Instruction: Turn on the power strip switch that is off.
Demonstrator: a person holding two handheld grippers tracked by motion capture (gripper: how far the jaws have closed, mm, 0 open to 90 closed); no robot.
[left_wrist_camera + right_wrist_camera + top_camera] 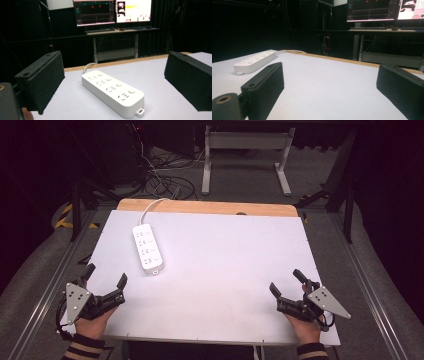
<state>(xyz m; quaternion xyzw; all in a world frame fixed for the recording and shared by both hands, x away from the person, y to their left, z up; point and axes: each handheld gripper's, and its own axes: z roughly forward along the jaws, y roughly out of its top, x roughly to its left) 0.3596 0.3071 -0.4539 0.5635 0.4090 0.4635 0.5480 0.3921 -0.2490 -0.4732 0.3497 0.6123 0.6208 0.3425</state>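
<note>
Sleeves: striped cuff (82, 347) at the bottom left of the high view, dark cuff (311, 351) at the bottom right.
Left gripper (106, 276): lower left of the high view, held by a hand (92, 322) at the near edge of the table; jaws spread wide with nothing between them.
Left gripper's plate: grey three-cornered plate (76, 298) on top, just left of the hand.
Right gripper (287, 282): lower right of the high view, held by a hand (304, 327) at the near edge; jaws spread wide with nothing between them.
Table (225, 270): white top across the middle of the high view, with a wooden strip (210, 207) along its far edge.
Power strip (148, 249): white, lying flat on the table at the left of centre in the high view, up and to the right of the left gripper, well apart from both grippers.
Power strip in the left gripper view (113, 93): lower centre, framed between the two black jaws but beyond them, not touched.
Power strip in the right gripper view (254, 62): far left, past the left-hand jaw.
Cord (150, 209): white, running from the strip's far end over the wooden strip.
Screens (112, 11): two lit ones on a desk at the top of the left gripper view.
</note>
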